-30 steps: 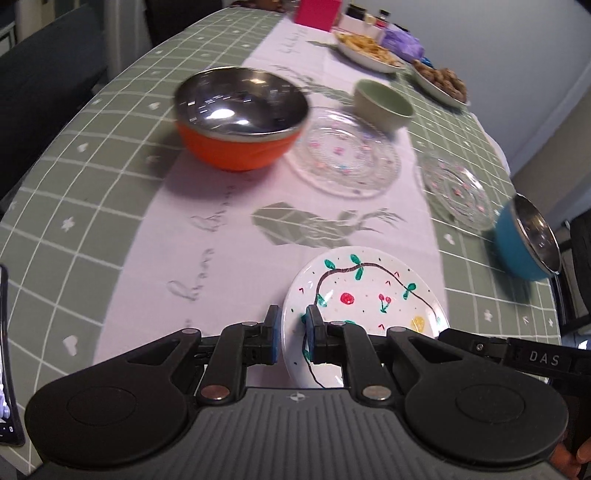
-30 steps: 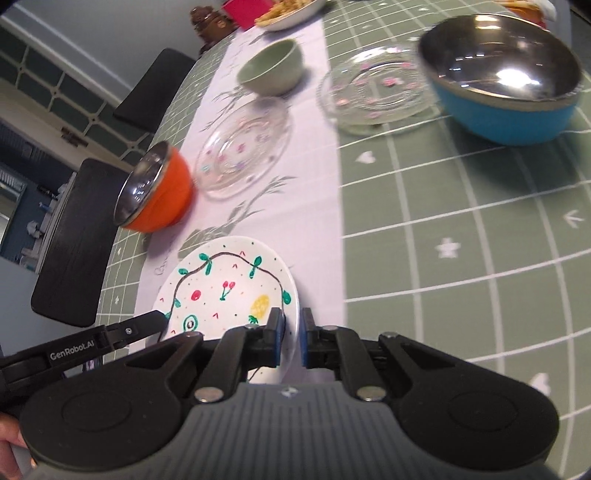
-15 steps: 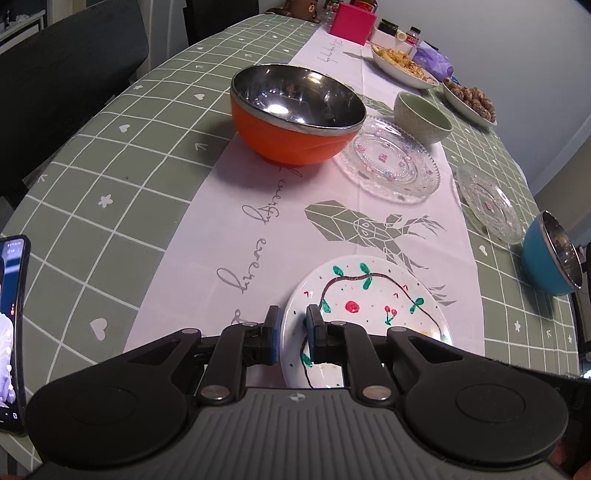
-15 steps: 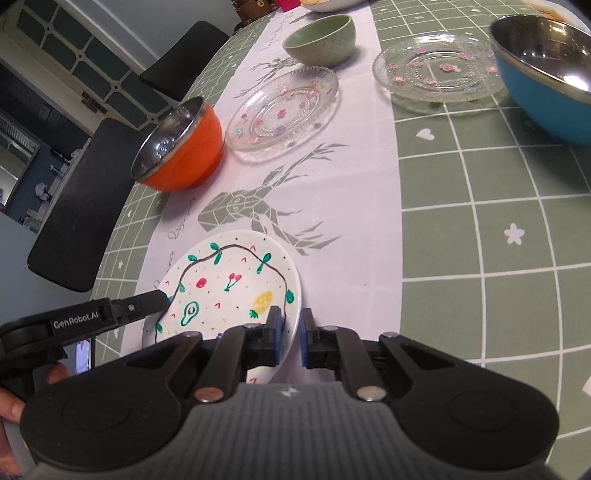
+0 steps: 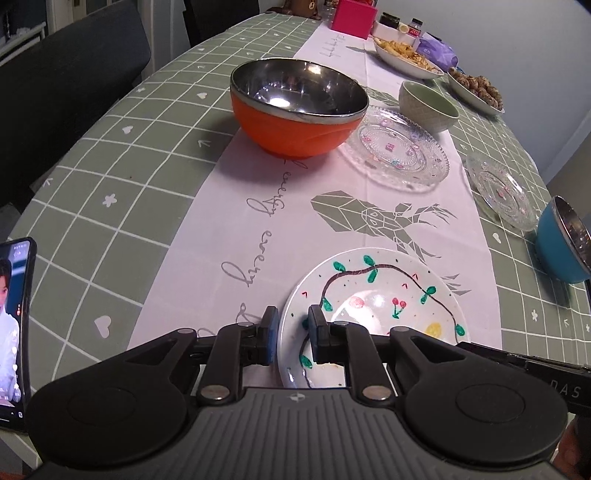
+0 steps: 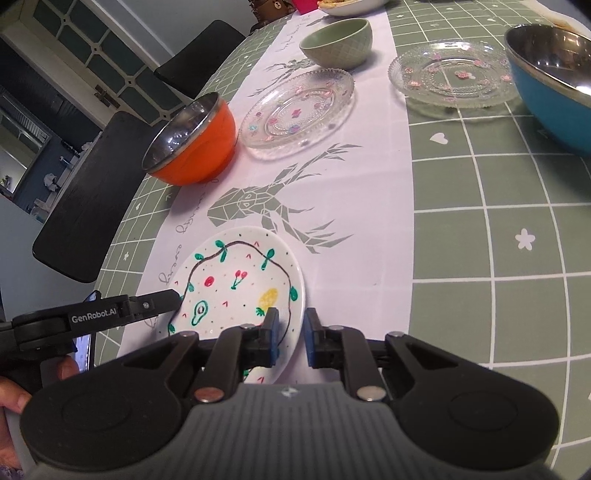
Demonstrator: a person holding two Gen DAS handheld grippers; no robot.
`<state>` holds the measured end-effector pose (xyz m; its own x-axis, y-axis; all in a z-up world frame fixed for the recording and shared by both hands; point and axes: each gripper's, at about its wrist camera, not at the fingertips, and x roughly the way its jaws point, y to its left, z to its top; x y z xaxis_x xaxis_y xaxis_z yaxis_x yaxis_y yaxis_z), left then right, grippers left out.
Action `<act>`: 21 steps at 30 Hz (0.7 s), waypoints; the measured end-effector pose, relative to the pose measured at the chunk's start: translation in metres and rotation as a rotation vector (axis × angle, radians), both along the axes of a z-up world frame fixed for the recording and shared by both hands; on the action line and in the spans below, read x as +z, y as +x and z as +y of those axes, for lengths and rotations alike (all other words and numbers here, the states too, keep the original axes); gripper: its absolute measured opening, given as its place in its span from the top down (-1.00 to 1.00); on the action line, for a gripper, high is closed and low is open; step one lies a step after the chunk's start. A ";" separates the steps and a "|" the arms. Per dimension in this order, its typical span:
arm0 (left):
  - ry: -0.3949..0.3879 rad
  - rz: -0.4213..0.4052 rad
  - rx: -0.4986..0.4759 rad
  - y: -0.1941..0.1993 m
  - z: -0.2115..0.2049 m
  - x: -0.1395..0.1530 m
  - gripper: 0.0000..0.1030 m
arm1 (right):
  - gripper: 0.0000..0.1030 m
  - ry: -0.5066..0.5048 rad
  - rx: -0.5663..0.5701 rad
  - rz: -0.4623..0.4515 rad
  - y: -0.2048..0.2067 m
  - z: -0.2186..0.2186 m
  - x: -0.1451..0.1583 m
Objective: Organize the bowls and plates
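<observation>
A white plate painted with fruit and a vine (image 5: 388,295) (image 6: 240,280) lies on the white runner at the table's near end. My left gripper (image 5: 291,332) straddles its left rim. The jaws are opening, with a gap between each pad and the rim. My right gripper (image 6: 290,332) straddles the opposite rim, also opening, pads clear of the plate. An orange steel-lined bowl (image 5: 295,122) (image 6: 195,147), two glass plates (image 5: 395,151) (image 5: 498,192), a blue bowl (image 5: 557,243) (image 6: 546,81) and a small green bowl (image 5: 424,103) stand farther up the table.
A phone (image 5: 13,325) lies at the table's near left edge. Dishes of food (image 5: 406,55) and a pink box (image 5: 352,22) stand at the far end. Dark chairs (image 6: 85,206) line the left side. A hand (image 6: 14,398) holds the left gripper.
Both grippers' jaws have parted slightly from the painted plate's rim, where they were pinched on it before. The plate now rests on the runner.
</observation>
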<state>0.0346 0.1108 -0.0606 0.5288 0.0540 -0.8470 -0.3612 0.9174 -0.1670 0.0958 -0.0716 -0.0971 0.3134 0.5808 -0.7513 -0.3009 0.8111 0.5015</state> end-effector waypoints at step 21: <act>0.019 -0.192 -0.105 0.047 -0.014 0.039 0.46 | 0.38 -0.012 -0.101 -0.043 0.032 -0.019 0.027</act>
<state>0.0820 0.0966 -0.0215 0.6840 0.0054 -0.7295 -0.2270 0.9519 -0.2058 0.1278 -0.0906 -0.0701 0.4023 0.5352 -0.7428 -0.2379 0.8446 0.4797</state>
